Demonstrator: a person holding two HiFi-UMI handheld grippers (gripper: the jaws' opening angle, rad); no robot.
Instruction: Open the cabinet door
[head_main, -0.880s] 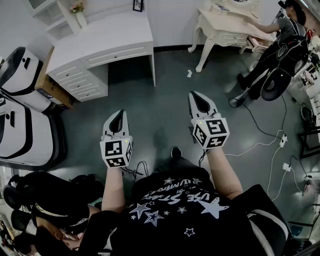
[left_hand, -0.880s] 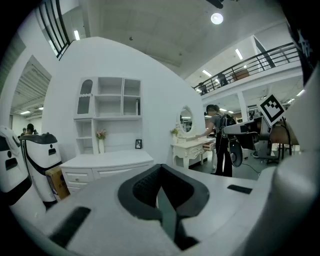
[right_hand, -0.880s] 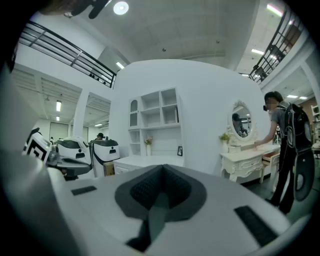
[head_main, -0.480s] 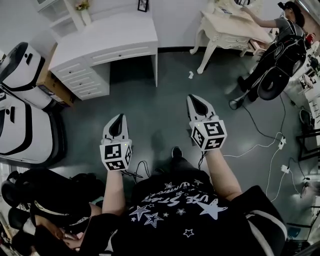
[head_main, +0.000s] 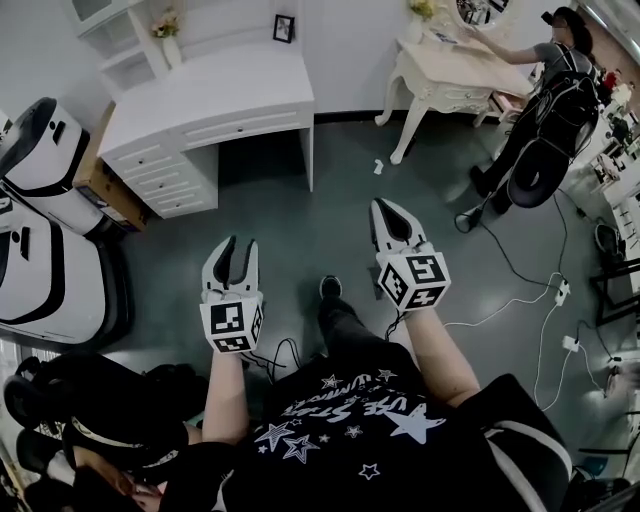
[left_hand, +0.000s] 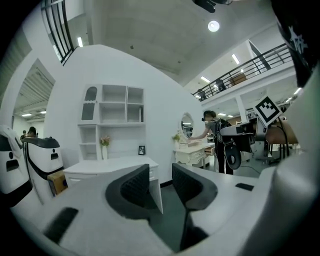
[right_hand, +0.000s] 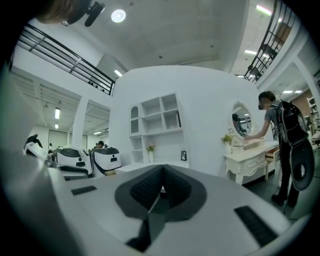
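Observation:
A white shelf unit with a small arched cabinet door stands against the far wall, behind a white desk with drawers. In the head view only the unit's lower left corner shows. My left gripper is held over the dark floor, well short of the desk; it is open, with nothing between its black pads. My right gripper is level beside it and shut, pads meeting on nothing. Both point towards the desk and shelves.
Two white pod-like machines and a cardboard box stand to the left of the desk. To the right is a cream dressing table with a person at it. Cables trail across the floor on the right. Black bags lie at the lower left.
The left gripper's jaws, closed in the earlier frames, now stand apart. The view has shifted so the desk sits a little lower in the picture; the right gripper stays shut.

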